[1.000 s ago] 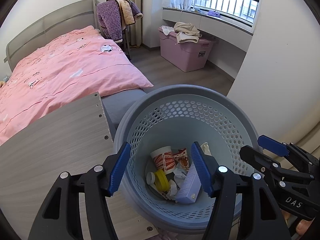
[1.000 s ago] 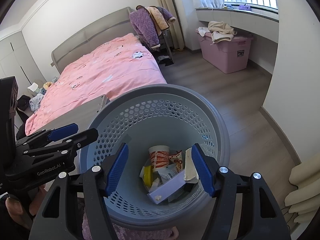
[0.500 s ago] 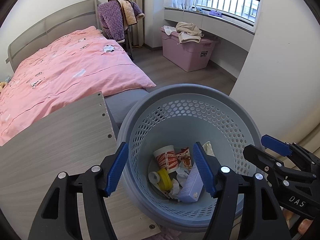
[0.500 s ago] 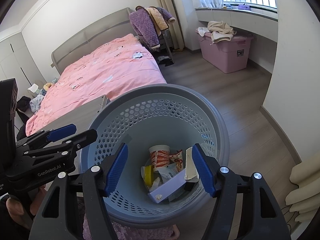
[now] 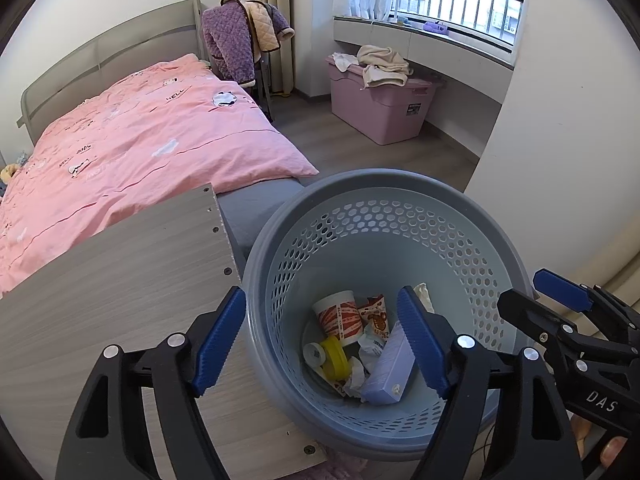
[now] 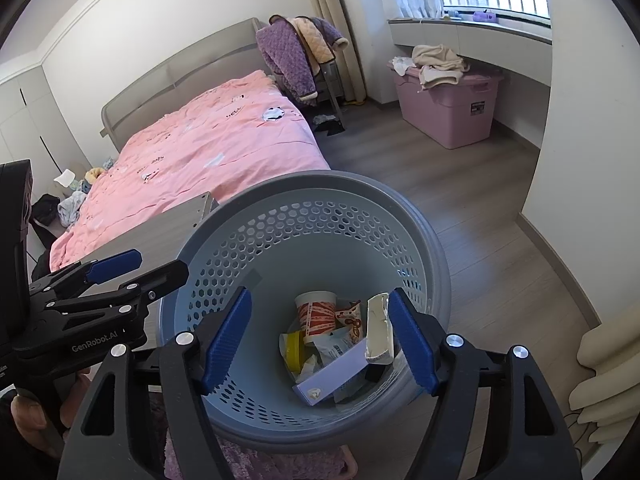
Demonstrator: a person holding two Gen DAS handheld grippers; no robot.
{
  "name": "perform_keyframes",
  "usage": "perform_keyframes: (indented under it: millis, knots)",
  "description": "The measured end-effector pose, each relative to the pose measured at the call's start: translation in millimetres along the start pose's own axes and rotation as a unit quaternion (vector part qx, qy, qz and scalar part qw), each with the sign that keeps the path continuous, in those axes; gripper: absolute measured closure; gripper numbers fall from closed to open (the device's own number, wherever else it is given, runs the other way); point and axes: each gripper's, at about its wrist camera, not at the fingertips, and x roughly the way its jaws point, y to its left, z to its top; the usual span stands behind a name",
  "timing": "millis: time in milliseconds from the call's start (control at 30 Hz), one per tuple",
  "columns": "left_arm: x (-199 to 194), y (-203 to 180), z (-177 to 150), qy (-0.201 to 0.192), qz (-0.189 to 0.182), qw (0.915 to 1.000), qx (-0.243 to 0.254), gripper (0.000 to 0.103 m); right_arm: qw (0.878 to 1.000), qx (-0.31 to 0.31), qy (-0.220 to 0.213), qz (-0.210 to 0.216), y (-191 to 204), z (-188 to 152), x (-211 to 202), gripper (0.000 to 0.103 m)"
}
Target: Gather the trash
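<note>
A grey-blue perforated waste basket (image 5: 360, 178) (image 6: 320, 182) stands on the floor below both grippers. Trash lies at its bottom: a red-and-white paper cup (image 5: 338, 314) (image 6: 318, 314), a yellow lid (image 5: 334, 356), a lilac box (image 5: 390, 368) (image 6: 332, 376), crumpled papers and a cream wrapper (image 6: 378, 328). My left gripper (image 5: 320, 320) straddles the basket's near-left rim. Its jaws are opening and the pads press on nothing. My right gripper (image 6: 318, 316) hangs over the basket's inside. Its jaws are opening too and are empty, with the cream wrapper loose beside the right finger.
A wood-grain board (image 5: 120, 288) lies left of the basket, at the foot of a bed with a pink duvet (image 5: 140, 152). A white wall corner (image 5: 560, 160) rises to the right. Farther off are a pink storage box (image 5: 380, 108) and a chair draped with a purple jacket (image 5: 232, 44).
Both grippers' jaws have spread a little wider. The hands stay over the basket and the trash inside lies as before.
</note>
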Motion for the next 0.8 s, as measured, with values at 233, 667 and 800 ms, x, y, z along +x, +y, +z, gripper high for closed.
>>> perform_keyframes:
  millis: [233, 667, 800]
  knots:
    - [0.0, 0.0, 0.0, 0.0, 0.001, 1.0, 0.0, 0.026, 1.0, 0.001, -0.001, 0.0, -1.5, -0.6, -2.8, 0.033]
    - [-1.6, 0.4, 0.2, 0.005, 0.006, 1.0, -0.002, 0.022, 1.0, 0.003, -0.005, -0.002, -4.0, 0.8, -5.9, 0.027]
    - [-0.8, 0.3, 0.9, 0.006, 0.009, 0.9999, -0.003, 0.022, 1.0, 0.003, -0.005, -0.002, -4.8, 0.2, -6.2, 0.027]
